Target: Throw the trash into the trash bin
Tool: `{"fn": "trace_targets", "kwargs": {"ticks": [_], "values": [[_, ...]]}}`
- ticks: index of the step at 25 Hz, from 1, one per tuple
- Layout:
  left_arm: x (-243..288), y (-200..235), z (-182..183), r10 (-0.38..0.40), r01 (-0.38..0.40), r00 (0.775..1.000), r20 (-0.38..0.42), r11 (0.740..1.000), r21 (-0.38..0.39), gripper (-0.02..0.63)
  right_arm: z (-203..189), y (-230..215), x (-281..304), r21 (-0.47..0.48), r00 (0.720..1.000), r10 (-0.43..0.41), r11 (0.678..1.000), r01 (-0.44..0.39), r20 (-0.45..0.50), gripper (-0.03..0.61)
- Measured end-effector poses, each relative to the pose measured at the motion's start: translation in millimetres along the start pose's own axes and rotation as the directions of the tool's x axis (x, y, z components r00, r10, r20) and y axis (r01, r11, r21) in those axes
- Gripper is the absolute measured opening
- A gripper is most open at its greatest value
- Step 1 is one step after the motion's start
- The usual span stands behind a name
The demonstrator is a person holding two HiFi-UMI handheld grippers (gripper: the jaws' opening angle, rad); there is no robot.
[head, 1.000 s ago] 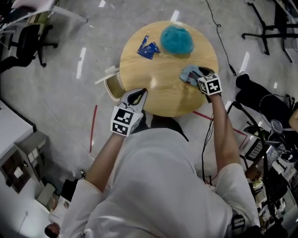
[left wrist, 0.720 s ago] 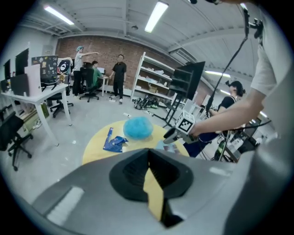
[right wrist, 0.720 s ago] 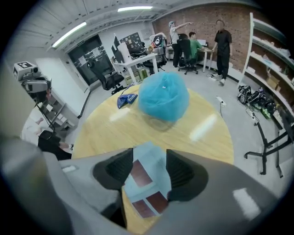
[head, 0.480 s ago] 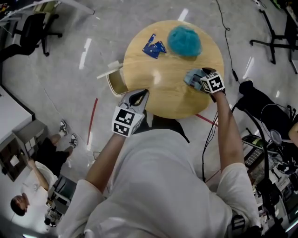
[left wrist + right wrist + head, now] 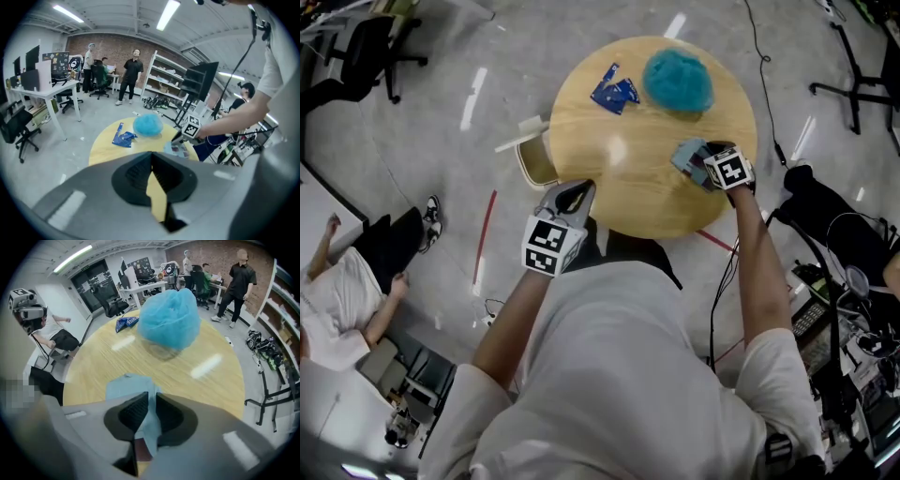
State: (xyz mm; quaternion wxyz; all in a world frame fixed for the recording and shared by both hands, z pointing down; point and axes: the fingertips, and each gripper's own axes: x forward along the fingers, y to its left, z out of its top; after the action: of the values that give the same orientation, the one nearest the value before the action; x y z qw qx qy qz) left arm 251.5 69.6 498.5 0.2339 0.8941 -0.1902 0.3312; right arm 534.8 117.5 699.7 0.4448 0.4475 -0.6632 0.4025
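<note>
On the round wooden table [image 5: 623, 178] lie a crumpled teal bundle [image 5: 678, 81], a dark blue wrapper [image 5: 614, 92] and a pale blue wrapper [image 5: 684, 155]. My right gripper [image 5: 705, 159] points steeply down at the table's right edge. Its jaws are closing, and the pale blue wrapper [image 5: 124, 387] runs up between them, pinched by the pads. My left gripper [image 5: 572, 192] hovers over the table's near left edge, shut and empty [image 5: 151, 157]. The trash bin [image 5: 534, 164] stands on the floor against the table's left side.
In the right gripper view the teal bundle [image 5: 171, 317] sits just beyond the wrapper, with the dark blue wrapper [image 5: 126, 322] further off. Cables and chair bases lie on the floor to the right. A person sits on the floor at left [image 5: 347, 281].
My right gripper has sunk onto the pale blue wrapper at the table's right edge. The left gripper has barely shifted. The head view has drifted slightly.
</note>
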Motion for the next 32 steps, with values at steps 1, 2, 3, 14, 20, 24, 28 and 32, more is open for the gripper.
{"fn": "trace_targets", "kwargs": {"ticks": [1,2,3,14,20,24,28,32], "values": [[0.3,0.7,0.0,0.001,-0.001,1.0,0.0,1.0,-0.003,0.003,-1.7,0.6,0.9,0.004,1.0,0.003,1.0,-0.003,0.0,0.054],[0.7,1.4,0.3,0.003,-0.003,1.0,-0.001,1.0,-0.006,0.003,-2.4,0.9,1.5,0.006,1.0,0.006,1.0,-0.006,0.001,0.051],[1.0,1.9,0.5,0.004,-0.004,1.0,-0.002,1.0,-0.009,0.003,-2.4,0.9,1.6,0.008,1.0,0.009,1.0,-0.009,0.003,0.046],[-6.6,-0.5,-0.5,0.01,-0.01,1.0,0.01,1.0,-0.005,0.003,4.5,10.5,-20.5,0.061,0.996,0.049,0.997,-0.053,0.07,0.008],[-17.8,-4.3,3.5,0.015,-0.016,1.0,0.026,1.0,0.012,0.003,8.8,25.2,-47.1,0.075,0.992,0.037,0.996,-0.046,0.123,0.005],[-27.6,-11.0,5.8,0.01,-0.011,0.999,0.04,1.0,0.024,0.003,7.9,38.0,-63.8,0.08,0.989,0.03,0.996,-0.042,0.146,0.005],[-34.1,-15.8,7.6,0.004,-0.006,0.999,0.046,0.999,0.04,0.004,12.7,48.7,-82.0,0.081,0.984,0.019,0.996,-0.033,0.174,0.005],[-33.1,-17.3,8.5,0.003,-0.006,0.998,0.058,0.999,0.05,0.003,17.7,53.4,-92.0,0.074,0.979,0.011,0.997,-0.026,0.201,0.005]]}}
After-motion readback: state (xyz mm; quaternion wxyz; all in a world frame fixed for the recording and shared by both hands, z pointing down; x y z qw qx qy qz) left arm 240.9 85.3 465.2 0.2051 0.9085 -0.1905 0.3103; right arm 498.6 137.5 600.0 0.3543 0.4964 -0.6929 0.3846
